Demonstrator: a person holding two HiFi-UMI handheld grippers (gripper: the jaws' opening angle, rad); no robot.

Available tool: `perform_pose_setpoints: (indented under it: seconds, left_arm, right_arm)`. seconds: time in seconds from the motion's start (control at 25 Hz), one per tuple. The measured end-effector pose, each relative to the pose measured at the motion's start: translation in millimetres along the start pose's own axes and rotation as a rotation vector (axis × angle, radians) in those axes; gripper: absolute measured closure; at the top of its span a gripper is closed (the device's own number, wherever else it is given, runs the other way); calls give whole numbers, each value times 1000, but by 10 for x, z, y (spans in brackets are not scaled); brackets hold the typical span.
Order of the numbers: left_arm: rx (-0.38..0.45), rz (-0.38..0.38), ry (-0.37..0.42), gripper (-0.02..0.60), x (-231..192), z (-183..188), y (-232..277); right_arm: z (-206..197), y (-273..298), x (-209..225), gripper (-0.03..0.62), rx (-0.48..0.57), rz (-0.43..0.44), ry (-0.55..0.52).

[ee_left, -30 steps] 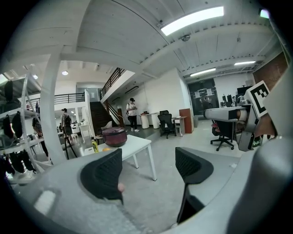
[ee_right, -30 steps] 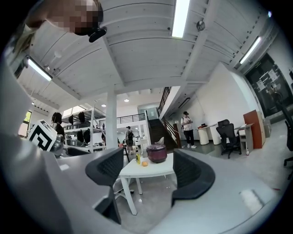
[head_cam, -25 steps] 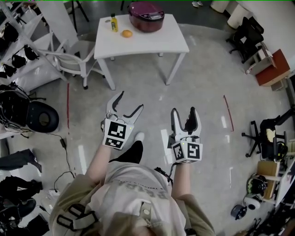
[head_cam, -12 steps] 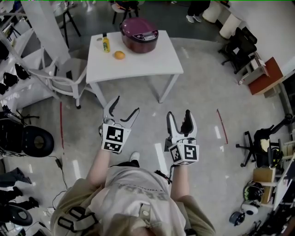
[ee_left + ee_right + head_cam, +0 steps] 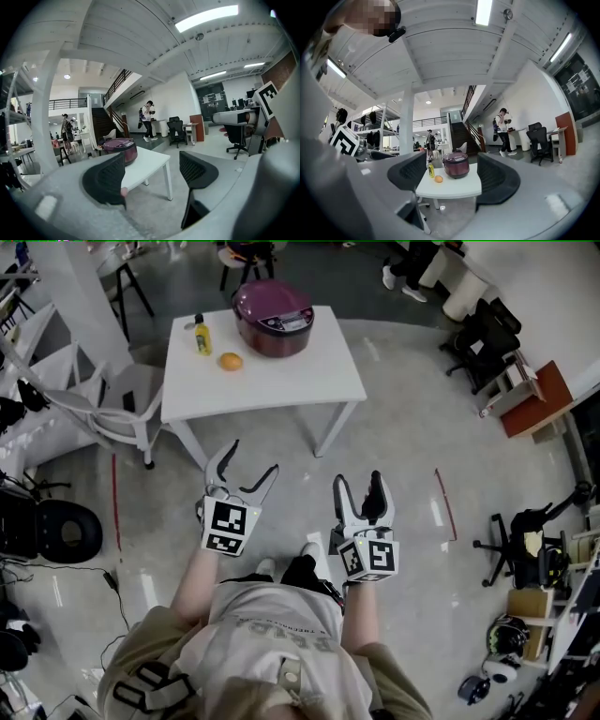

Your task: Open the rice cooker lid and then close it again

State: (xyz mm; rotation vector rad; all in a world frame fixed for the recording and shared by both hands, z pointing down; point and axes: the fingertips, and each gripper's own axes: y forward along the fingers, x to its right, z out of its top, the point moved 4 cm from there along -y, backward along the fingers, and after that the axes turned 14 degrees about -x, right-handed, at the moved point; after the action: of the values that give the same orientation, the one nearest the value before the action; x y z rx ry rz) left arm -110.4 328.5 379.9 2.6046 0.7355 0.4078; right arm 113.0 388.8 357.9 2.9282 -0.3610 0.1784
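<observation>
**Approach to the table, seen from beside the person.** Open floor [image 5: 403,456] lies between the person and the table [image 5: 281,381], which stands well ahead of both hands. A chair [image 5: 117,395] is just beside the table's left edge. A stride too long could knock a table leg and shake everything on top.

The cooker [image 5: 270,339] sits toward the table's far side with its lid [image 5: 273,307] down and nothing touching it. The left tongs [image 5: 253,457] and right tongs [image 5: 358,480] are held side by side, each gaping wide with only air between the jaws.

Likely troubles, as I judge them:
- The latch is too small to make out from here, so a jaw may press the wrong spot and shove the cooker toward the far edge.
- A lid that springs up could strike the tongs.
- Closing the lid with a slap may slide the cooker.
- The bottle [image 5: 201,335] and orange [image 5: 230,361] lie near the cooker's left, so a low left-hand reach could tip the one and roll the other off.
</observation>
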Motion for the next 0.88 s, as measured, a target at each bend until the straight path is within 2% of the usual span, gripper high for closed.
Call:
perform_pose_setpoints:
  seconds: [0.28, 0.4, 0.52, 0.68, 0.88]
  left_arm:
    - [-22, 50, -13, 206, -16, 99, 548]
    - [-38, 76, -43, 206, 19, 238, 876]
    - [-39, 104, -55, 206, 69, 429, 1221]
    - [-61, 144, -75, 206, 100, 656, 1636]
    - [-93, 201, -102, 204, 116, 816, 2046]
  right_arm:
    - [31, 557, 450, 270, -18, 53, -13]
    - [88, 860, 684, 270, -38, 93, -70]
    - [202, 1182, 972, 270, -42, 144, -73]
    - [360, 1585, 1363, 270, -59, 169, -130]
    - [496, 2027, 1751, 270, -68, 238, -139]
